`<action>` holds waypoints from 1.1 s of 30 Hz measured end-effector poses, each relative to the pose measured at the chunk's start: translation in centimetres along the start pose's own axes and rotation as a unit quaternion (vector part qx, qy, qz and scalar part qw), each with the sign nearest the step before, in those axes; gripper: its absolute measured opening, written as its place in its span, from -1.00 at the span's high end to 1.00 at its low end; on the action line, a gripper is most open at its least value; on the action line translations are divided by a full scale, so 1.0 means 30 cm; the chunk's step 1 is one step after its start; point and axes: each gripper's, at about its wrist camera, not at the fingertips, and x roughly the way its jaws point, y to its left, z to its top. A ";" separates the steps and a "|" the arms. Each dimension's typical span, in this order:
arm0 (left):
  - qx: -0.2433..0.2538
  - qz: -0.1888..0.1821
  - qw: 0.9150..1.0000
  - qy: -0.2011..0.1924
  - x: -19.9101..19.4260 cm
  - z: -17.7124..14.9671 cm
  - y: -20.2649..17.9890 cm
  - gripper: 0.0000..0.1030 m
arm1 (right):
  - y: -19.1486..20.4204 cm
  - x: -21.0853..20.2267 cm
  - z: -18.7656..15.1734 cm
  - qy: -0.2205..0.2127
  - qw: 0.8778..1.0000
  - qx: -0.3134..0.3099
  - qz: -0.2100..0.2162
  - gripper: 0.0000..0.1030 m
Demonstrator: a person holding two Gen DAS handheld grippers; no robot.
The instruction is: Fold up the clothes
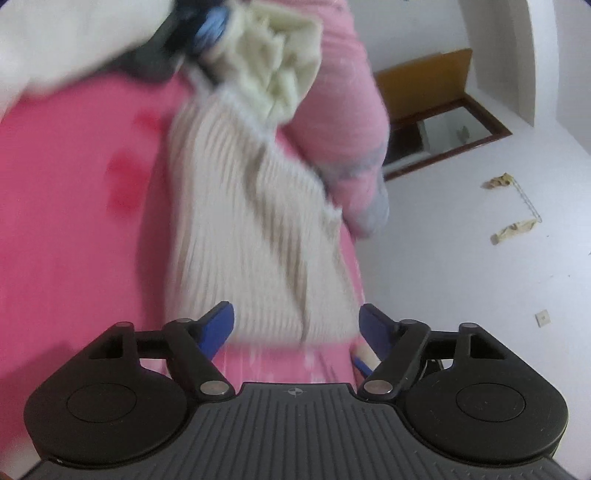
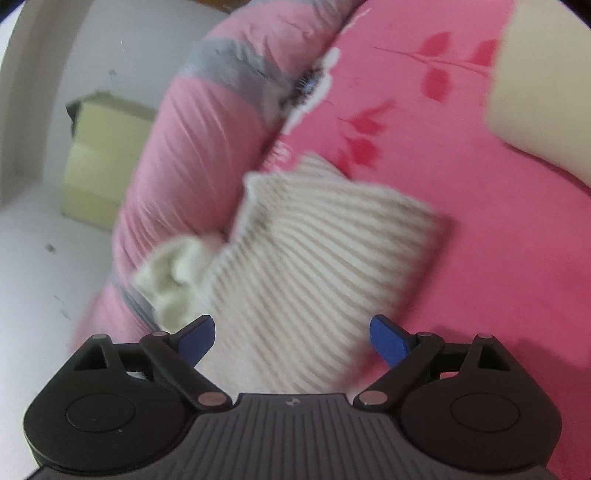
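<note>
Pink bedsheet [image 2: 480,258] bears a folded striped garment [image 2: 314,266]; both tools [image 1: 297,325] [image 2: 291,336] gape empty.

1. The striped knit [image 1: 255,236] is motion-blurred in both wrist views.
2. The dark-and-blue object [image 1: 192,33] at upper left of the left view is smeared and cut off.
3. The cream shape [image 2: 535,96] runs past the right view's edge.

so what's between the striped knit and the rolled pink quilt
A cream garment lies bunched between the striped knit and the pink quilt, in the right wrist view.
</note>
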 end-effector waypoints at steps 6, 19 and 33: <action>-0.048 0.046 0.997 -0.042 0.109 -0.151 0.104 -0.40 | -0.070 0.090 -0.048 0.011 1.000 0.008 -0.015 -0.81; -0.088 0.121 0.968 -0.202 0.239 -0.075 0.115 0.29 | -0.082 0.321 0.069 -0.073 0.997 -0.004 -0.003 -0.34; -0.117 0.062 0.963 -0.235 -0.079 0.018 0.086 0.71 | 0.118 0.134 -0.225 -0.079 0.997 -0.005 0.015 0.77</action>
